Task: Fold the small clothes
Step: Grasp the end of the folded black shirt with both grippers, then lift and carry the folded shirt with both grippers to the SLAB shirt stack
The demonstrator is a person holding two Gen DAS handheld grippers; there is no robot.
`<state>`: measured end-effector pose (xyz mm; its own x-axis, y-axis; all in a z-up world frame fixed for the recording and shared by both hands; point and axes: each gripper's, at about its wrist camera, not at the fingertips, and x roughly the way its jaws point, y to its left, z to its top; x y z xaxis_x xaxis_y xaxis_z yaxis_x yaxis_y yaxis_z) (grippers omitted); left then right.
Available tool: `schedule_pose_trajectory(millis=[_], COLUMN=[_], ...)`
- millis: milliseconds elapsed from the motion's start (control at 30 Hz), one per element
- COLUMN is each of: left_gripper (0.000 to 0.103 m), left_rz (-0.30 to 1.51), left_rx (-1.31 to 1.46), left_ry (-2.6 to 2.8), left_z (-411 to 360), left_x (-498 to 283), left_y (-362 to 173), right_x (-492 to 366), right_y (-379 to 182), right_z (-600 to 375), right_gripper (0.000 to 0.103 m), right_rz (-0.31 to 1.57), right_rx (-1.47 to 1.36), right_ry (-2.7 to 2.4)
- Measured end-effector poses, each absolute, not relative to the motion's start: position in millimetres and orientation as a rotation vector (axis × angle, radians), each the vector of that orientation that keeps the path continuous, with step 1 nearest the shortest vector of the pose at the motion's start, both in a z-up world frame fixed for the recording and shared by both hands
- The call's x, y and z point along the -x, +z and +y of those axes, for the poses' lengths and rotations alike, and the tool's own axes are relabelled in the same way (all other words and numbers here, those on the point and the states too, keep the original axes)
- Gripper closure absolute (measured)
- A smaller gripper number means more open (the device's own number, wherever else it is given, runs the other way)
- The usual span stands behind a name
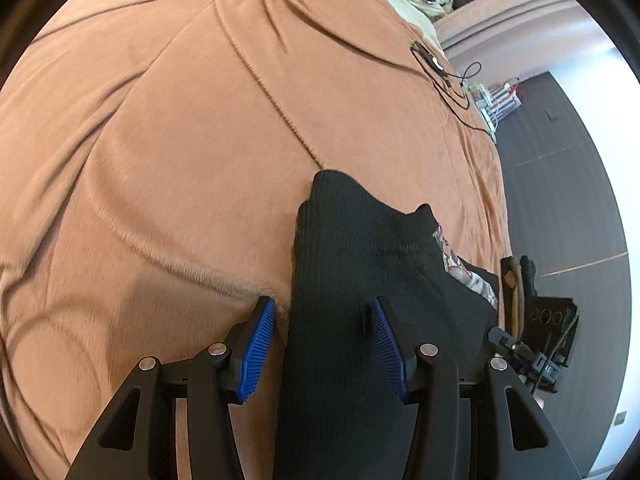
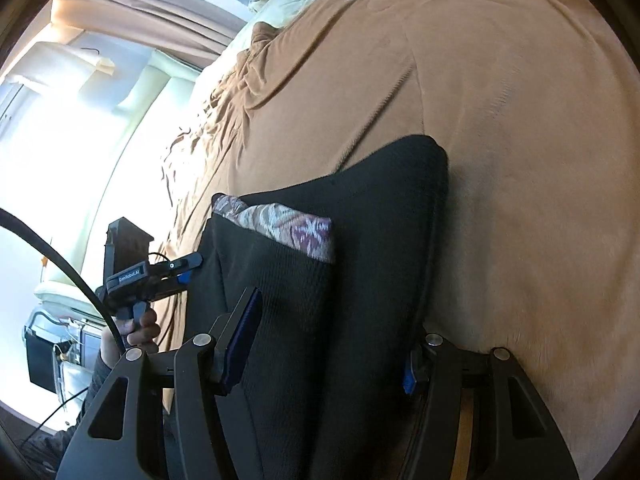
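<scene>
Left wrist view | left hand-held gripper and right hand-held gripper each half-open with black knit garment between pads, grip unclear | garment draped over bed, patterned lining exposed | fold under way, unfinished

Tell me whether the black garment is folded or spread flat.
Folded, at least partly: the black garment lies doubled on the blanket, one black layer overlapping a patterned band with a rounded fold edge at its far end.
</scene>
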<state>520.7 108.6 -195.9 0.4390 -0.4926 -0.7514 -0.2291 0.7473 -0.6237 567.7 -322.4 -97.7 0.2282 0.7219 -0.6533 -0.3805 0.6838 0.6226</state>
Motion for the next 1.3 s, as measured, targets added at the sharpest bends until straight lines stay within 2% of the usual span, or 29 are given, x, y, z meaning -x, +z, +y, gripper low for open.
schedule_pose_trajectory(millis=[67,133,167,233,400,767,1300], left_gripper=[0.052,0.058,0.064,0.074,0.091,0.093,0.093], left_rz=[1.115,1.111,1.111,1.111,1.095,1.013,0.916], left_rx=[0.741,0.738,0.738,0.735,0.699,0.731,0.696], left_ry=[-0.182,-0.173,-0.170,-0.173,-0.190,-0.249,-0.267], left_z=[110,112,113,112,108,111,99], left_x=[-525,-533,-536,-543,-545,-518,-455], left_y=[-195,-197,-199,-201,-192,-144,-73], right_x=[-569,-573,-573,-575,-564,-518,-419], right_y=[-97,-96,-94,-92,-77,-21,34], right_z=[-318,-311,-309,-305,-292,-256,-284], right_gripper=[0.054,0.059,0.061,0.074,0.087,0.089,0.090], right_rz=[1.102,1.102,1.102,1.105,1.081,0.975,0.858], right_rx=[-0.352,-0.339,-0.334,-0.321,-0.261,-0.129,-0.075], right_ry=[0.777,0.773,0.769,0.746,0.703,0.689,0.685])
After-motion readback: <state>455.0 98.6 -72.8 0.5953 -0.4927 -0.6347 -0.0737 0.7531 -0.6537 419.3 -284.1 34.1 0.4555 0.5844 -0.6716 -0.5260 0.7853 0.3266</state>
